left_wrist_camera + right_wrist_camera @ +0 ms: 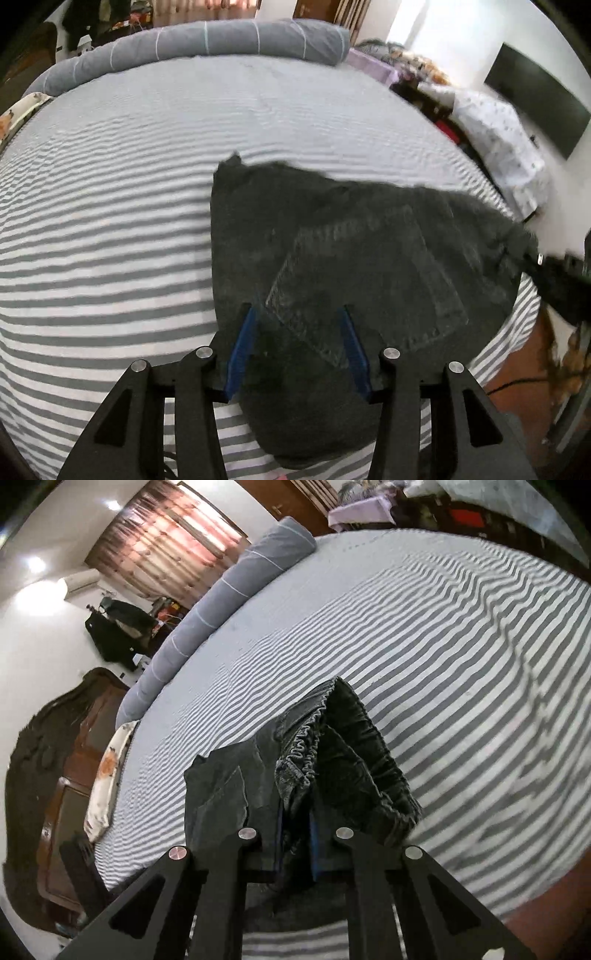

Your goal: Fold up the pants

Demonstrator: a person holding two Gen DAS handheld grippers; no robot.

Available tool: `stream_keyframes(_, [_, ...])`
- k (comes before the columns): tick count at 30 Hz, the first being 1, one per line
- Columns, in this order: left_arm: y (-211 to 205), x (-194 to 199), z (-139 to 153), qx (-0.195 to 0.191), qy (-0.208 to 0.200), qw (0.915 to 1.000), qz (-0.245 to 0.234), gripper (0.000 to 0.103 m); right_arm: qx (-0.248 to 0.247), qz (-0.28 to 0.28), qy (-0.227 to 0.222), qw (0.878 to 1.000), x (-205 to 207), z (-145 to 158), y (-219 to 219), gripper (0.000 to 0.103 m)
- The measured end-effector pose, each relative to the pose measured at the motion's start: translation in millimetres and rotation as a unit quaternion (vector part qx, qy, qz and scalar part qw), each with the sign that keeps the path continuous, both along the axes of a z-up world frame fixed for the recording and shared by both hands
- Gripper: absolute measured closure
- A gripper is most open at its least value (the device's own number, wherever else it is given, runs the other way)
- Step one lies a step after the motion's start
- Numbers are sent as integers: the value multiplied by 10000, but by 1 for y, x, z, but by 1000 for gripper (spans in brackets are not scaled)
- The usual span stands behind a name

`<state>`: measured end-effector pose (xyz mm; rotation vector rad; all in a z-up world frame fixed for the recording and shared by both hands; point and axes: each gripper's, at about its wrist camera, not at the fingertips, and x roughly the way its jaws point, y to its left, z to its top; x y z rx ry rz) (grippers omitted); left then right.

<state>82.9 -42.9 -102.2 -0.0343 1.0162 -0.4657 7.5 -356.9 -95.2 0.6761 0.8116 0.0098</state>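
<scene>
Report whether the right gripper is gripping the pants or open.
Shut on the pants: the right gripper's blue pads pinch the bunched dark fabric near the elastic waistband.

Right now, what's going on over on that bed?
A person with a gripper in each hand is folding dark grey pants on a striped bed sheet. The right gripper has its jaws shut on the bunched elastic waistband, lifting that end off the sheet. The left gripper hangs over the seat of the pants beside the back pocket, jaws apart and gripping nothing. The far end of the pants lies flat on the bed.
</scene>
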Motion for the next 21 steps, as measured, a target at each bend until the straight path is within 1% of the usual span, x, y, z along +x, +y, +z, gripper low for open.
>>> stream_keyframes(2, [0,0,8,-64,-84,9999,-20,54,-87,-76,47,9999,-9,-1,-1,92])
stream_keyframes(4, [-4,0,7,-20,-45,9999,-125,53,-263,-143,262,9992,-13,-11,-3,93])
stream_keyframes(6, [-9,-2,-2,197,20,9995,-263,53,-235,-261,518,9980,-16,-25,-5,93])
stream_keyframes(7, [-15,-4,-8,313,77,9987,-388,53,-280,-271,589,9975,-16,-29,-6,93])
stream_keyframes(9, [-19,-8,-21,511,209,9972,-501,53,-478,-291,716,9959,-12,-40,-8,93])
stream_keyframes(10, [-20,-10,-25,590,252,9965,-543,53,-492,-297,759,9955,-10,-43,-9,93])
stream_keyframes(13, [-23,-22,-33,775,99,9944,-708,54,-508,-341,878,9943,-3,-53,-12,93])
stream_keyframes(16, [-29,-29,-35,969,43,9920,-802,54,-516,-338,937,9937,3,-58,-13,93])
stream_keyframes(21, [-33,-31,-36,1079,-52,9902,-881,53,-395,-241,976,9941,5,-59,-16,91])
